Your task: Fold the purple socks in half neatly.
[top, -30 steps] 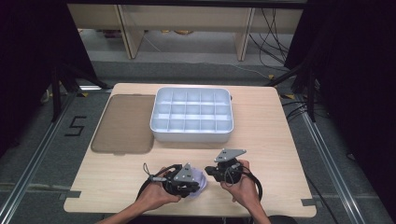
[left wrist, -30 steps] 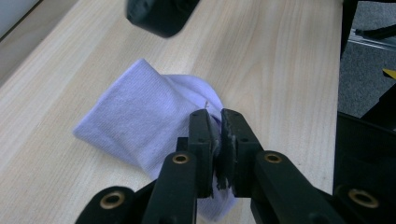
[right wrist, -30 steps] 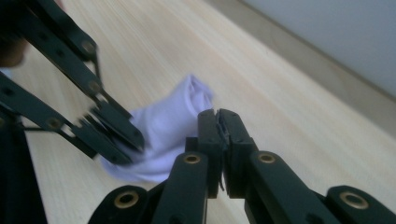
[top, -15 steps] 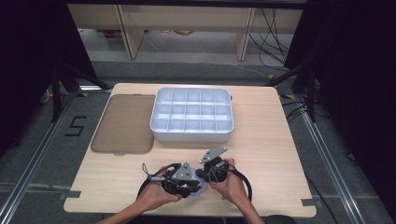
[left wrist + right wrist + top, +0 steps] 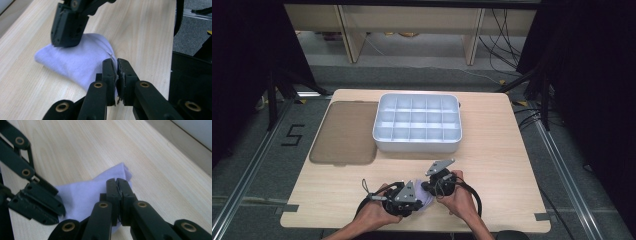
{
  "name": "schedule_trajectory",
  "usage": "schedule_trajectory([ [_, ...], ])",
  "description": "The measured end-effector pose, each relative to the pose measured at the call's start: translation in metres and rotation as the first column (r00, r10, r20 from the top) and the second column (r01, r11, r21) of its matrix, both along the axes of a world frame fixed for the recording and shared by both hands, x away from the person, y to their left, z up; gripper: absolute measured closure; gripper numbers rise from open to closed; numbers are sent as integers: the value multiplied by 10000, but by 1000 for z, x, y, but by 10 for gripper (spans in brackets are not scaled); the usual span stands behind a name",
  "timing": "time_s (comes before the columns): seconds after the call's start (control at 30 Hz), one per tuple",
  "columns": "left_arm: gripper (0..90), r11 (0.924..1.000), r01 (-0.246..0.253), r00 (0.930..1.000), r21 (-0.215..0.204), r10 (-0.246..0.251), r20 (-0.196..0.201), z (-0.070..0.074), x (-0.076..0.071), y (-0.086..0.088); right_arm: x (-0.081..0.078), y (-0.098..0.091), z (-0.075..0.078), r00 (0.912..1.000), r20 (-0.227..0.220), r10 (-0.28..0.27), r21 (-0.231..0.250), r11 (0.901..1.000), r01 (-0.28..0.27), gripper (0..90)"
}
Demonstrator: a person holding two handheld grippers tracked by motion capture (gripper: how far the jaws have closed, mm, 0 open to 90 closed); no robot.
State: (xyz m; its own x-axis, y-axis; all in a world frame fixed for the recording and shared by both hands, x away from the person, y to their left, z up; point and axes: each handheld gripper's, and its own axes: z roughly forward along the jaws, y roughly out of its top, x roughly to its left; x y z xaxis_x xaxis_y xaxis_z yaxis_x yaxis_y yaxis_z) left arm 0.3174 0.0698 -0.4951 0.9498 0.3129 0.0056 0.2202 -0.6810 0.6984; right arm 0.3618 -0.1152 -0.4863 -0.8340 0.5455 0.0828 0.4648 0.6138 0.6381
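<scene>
Lilac cloth [image 5: 75, 62], pinched by closed left gripper [image 5: 117, 65] and, seemingly, closed right gripper [image 5: 119, 185]: thin edge-holds may be lost if pulled apart.

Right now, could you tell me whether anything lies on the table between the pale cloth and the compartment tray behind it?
Nothing visible does. The pale cloth lies near the front edge, pinched by the left gripper and the right gripper. Bare table runs from it to the compartment tray; the brown mat lies off to the left.
</scene>
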Motion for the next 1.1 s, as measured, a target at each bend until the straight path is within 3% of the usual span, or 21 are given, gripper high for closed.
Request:
schedule_trajectory([
  [0.03, 844, 9995, -138, 9999, -298, 136, -50, -2, 0, 0, 0, -1, 1, 10000, 38, -9, -69, 10000, 10, 891],
  [0.1, 843, 9994, -258, 9997, -238, 259, 27, -2, 2, 7, -2, -2, 0, 10000, -40, 17, 46, 10000, -17, 894],
  [0.17, 841, 9997, -191, 9997, 138, 188, 156, 0, 5, 14, -5, -4, 0, 9998, -139, -170, 73, 9998, 171, 895],
  [0.2, 837, 9987, -488, 9988, -140, 489, 81, -1, 5, 15, -3, -7, -2, 9998, 149, 110, -50, 9999, -110, 895],
  [0.23, 834, 9970, -675, 9977, -367, 673, -60, -2, 6, 16, -6, -7, 0, 9998, -172, -88, -2, 10000, 88, 895],
  [0.33, 832, 9949, -806, 9959, -610, 779, -458, -4, 9, 18, -8, -9, 0, 9998, -173, -56, 33, 10000, 57, 895],
  [0.37, 832, 9984, -484, 9986, -296, 478, -217, -3, 13, 20, -9, -9, 0, 9997, -215, -63, 57, 10000, 64, 895],
  [0.43, 830, 9947, -881, 9953, -534, 858, -440, -4, 11, 19, -9, -9, -2, 10000, 66, -3, 46, 10000, 2, 895],
  [0.47, 830, 9983, -556, 9984, -193, 554, -105, -3, 15, 21, -10, -9, -2, 10000, 75, 30, 63, 10000, -31, 895],
  [0.5, 828, 9939, -1002, 9948, -455, 994, -202, -5, 13, 20, -13, -10, 0, 9995, -260, -174, -75, 9998, 172, 895],
  [0.53, 827, 9972, -737, 9973, -141, 738, 40, -3, 16, 22, -14, -11, 0, 9998, -171, -106, -13, 9999, 106, 895],
  [0.63, 828, 9958, -900, 9958, -150, 897, -171, -5, 17, 23, -17, -12, 1, 9997, -221, -105, 11, 9999, 105, 885],
  [0.7, 827, 9971, -763, 9971, -86, 763, 37, -4, 19, 23, -18, -13, 2, 9991, -290, -324, 180, 9993, 330, 802],
  [0.77, 826, 9978, -651, 9979, 91, 651, 33, -4, 19, 23, -18, -14, 6, 9992, -80, -380, 333, 9987, 383, 737],
  [0.83, 824, 9966, -827, 9965, -64, 826, -147, -6, 18, 21, -15, -18, 12, 9988, 80, -486, 318, 9983, 483, 657],
  [0.87, 822, 9969, -773, 9970, 120, 774, -84, -6, 18, 21, -13, -20, 12, 9985, 31, -547, 322, 9980, 545, 608],
  [0.9, 807, 9967, -421, 9991, 696, 425, -37, -6, 19, 21, -12, -20, 13, 9964, -251, -807, 301, 9962, 815, 586],
  [0.93, 798, 9962, -360, 9993, 790, 363, -22, -10, 19, 20, -8, -22, 11, 9974, -121, -716, 353, 9968, 720, 569],
  [1.0, 800, 9978, -413, 9990, 519, 422, -163, -12, 18, 18, -3, -23, 9, 9968, -269, -754, 278, 9967, 762, 540],
  [1.07, 794, 9976, -335, 9994, 614, 339, -66, -9, 18, 17, 2, -23, 5, 9970, -312, -715, 338, 9968, 726, 553],
  [1.1, 793, 9982, -478, 9988, 356, 482, -118, -10, 17, 16, 4, -23, 5, 9952, -608, -773, 84, 9969, 779, 561],
])
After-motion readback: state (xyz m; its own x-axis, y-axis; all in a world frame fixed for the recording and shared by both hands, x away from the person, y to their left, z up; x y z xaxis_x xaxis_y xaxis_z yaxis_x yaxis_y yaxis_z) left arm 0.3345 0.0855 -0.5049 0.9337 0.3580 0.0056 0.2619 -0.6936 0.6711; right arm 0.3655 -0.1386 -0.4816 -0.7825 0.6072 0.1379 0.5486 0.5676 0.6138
